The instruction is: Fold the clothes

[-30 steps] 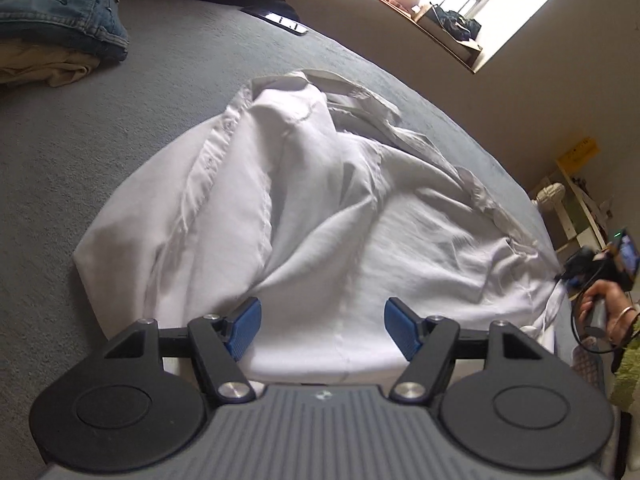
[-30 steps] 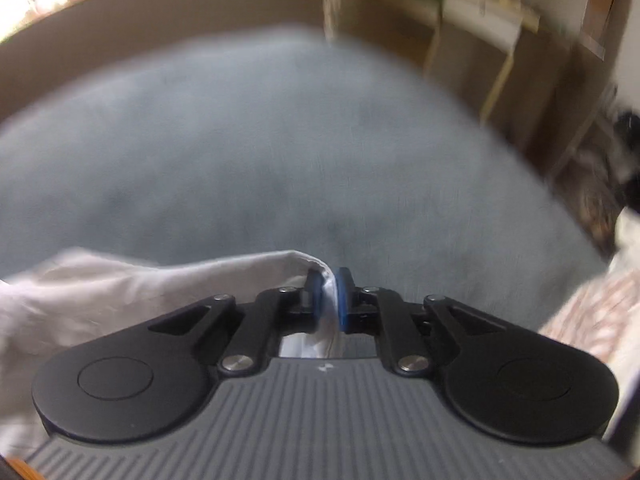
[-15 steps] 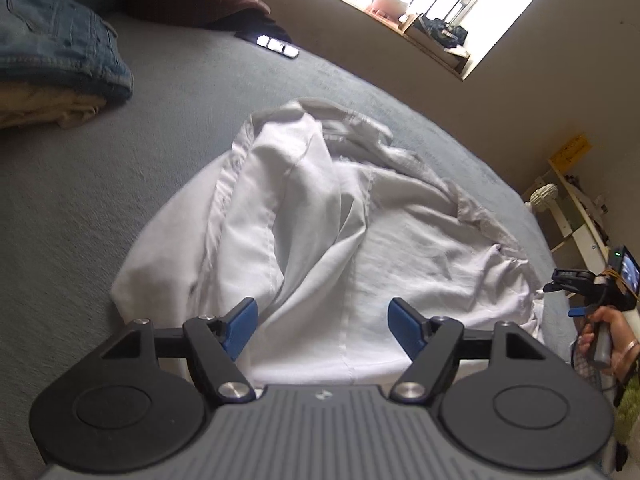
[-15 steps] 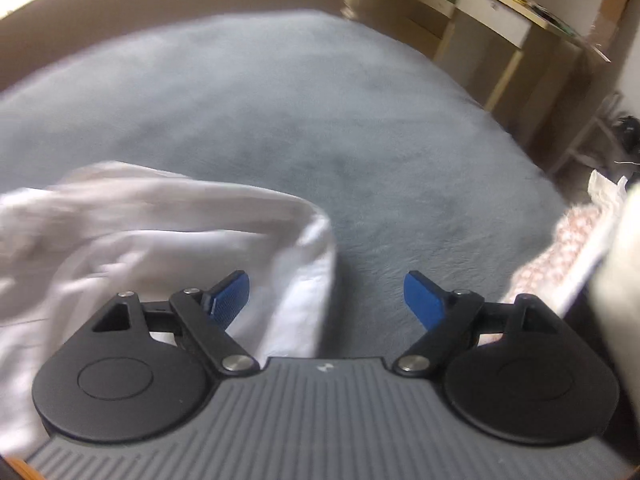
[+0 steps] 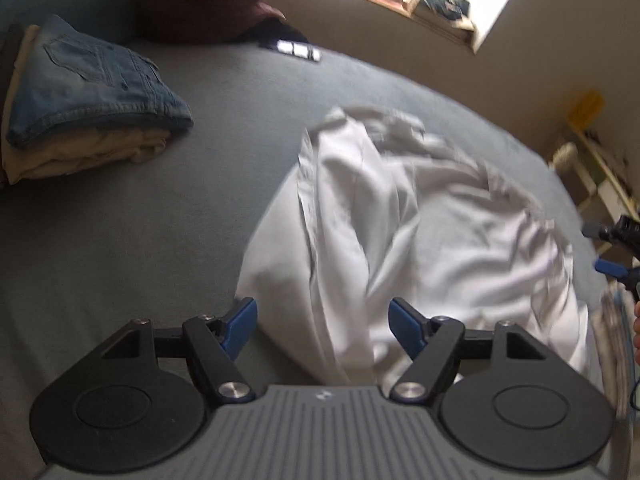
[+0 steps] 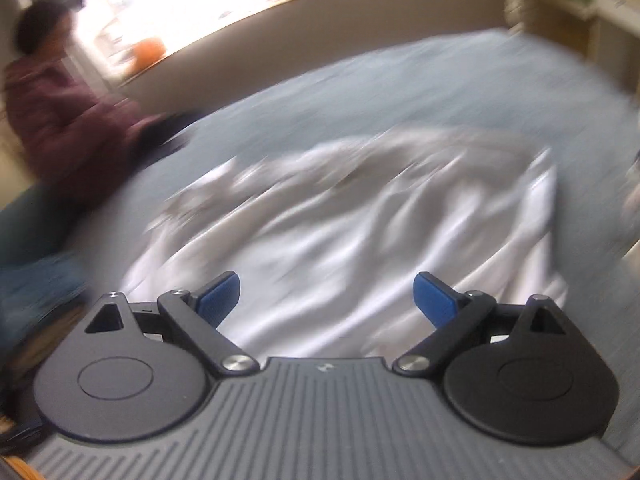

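Note:
A crumpled white shirt (image 5: 420, 232) lies spread on the grey bed (image 5: 200, 208), its collar at the far side. My left gripper (image 5: 323, 322) hovers above the shirt's near left edge, its jaws opening, nothing between the blue pads. In the blurred right wrist view the same white shirt (image 6: 360, 232) lies below my right gripper (image 6: 327, 298), whose jaws are opening wide and hold nothing. The right gripper (image 5: 612, 252) also shows at the right edge of the left wrist view, past the shirt's right side.
Folded blue jeans (image 5: 92, 84) sit on a folded beige garment (image 5: 88, 152) at the bed's far left. A person in a maroon top (image 6: 60, 116) sits at the far edge. A phone (image 5: 298, 51) lies near the bed's far side. Shelves (image 5: 600, 176) stand right.
The right gripper let go of the shirt's corner, opened wide and swung round toward the shirt. The left gripper rose and drew back, so the shirt looks smaller and further right.

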`<state>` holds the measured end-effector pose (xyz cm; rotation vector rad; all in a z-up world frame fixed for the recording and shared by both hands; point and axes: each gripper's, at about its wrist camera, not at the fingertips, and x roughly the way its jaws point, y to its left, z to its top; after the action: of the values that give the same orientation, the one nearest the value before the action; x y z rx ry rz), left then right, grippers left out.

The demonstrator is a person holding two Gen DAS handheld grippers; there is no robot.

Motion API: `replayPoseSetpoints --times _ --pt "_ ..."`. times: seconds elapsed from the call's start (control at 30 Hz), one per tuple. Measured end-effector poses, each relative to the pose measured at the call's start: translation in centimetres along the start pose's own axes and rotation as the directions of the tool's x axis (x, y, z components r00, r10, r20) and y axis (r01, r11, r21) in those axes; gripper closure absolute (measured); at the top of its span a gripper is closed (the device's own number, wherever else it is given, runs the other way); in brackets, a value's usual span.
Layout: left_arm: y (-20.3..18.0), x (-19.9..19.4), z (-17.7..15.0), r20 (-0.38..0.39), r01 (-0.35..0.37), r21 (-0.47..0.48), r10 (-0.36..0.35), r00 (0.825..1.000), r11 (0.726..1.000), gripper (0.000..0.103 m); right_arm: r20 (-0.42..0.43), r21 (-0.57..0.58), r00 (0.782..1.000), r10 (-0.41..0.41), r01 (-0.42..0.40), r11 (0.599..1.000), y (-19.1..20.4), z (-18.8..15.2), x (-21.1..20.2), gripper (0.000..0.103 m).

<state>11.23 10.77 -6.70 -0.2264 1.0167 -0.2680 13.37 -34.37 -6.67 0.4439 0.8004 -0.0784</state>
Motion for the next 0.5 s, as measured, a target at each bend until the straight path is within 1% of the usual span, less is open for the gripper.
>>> replayPoseSetpoints --times 0.07,0.13,0.17,0.2,0.27,0.33,0.37,0.43,0.47,0.5 --pt "-0.2 1.1 -0.8 -0.058 0.026 -0.015 -0.027 0.998 1.0 0.026 -0.057 0.044 0.995 0.077 -0.074 0.996 1.3 -2.8 0.0 0.009" --pt "-0.6 2.5 -1.6 -0.103 0.038 -0.03 -0.04 0.994 0.999 0.027 -0.11 0.093 0.982 0.155 -0.145 0.985 2.6 -5.6 -0.1 0.009" --pt "-0.9 3.3 -1.9 -0.128 0.034 -0.034 -0.038 0.991 0.999 0.027 -0.144 0.14 0.972 0.185 -0.165 0.976 2.6 -7.0 0.3 0.009" --pt "-1.2 4.1 -2.2 -0.147 0.03 -0.037 -0.035 0.988 0.999 0.027 -0.168 0.19 0.964 0.208 -0.176 0.966 2.5 -8.2 0.6 0.009" --pt "-1.9 5.3 -3.0 -0.173 0.026 -0.03 -0.031 0.984 0.999 0.028 -0.179 0.314 0.96 0.216 -0.152 0.937 1.3 -10.1 1.3 0.01" --pt "-2.7 6.3 -3.6 -0.2 0.009 -0.019 -0.013 0.98 1.0 0.032 -0.189 0.434 0.956 0.223 -0.123 0.893 0.1 -12.0 2.0 0.014" --pt "-3.0 6.7 -3.9 -0.205 0.008 -0.01 -0.01 0.979 1.0 0.033 -0.164 0.493 0.961 0.225 -0.118 0.862 -0.8 -12.4 2.4 0.016" --pt "-3.6 7.3 -4.5 -0.213 -0.009 -0.008 0.007 0.977 1.0 0.04 -0.109 0.605 0.969 0.221 -0.111 0.788 -2.9 -13.1 3.2 0.029" --pt "-3.9 7.7 -4.7 -0.215 -0.014 -0.011 0.011 0.977 1.0 0.044 -0.082 0.657 0.973 0.216 -0.11 0.745 -3.9 -13.5 3.6 0.03" --pt "-4.1 7.9 -4.8 -0.215 -0.018 -0.017 0.014 0.976 1.0 0.051 -0.078 0.677 0.974 0.213 -0.105 0.728 -4.3 -13.6 4.2 0.032"
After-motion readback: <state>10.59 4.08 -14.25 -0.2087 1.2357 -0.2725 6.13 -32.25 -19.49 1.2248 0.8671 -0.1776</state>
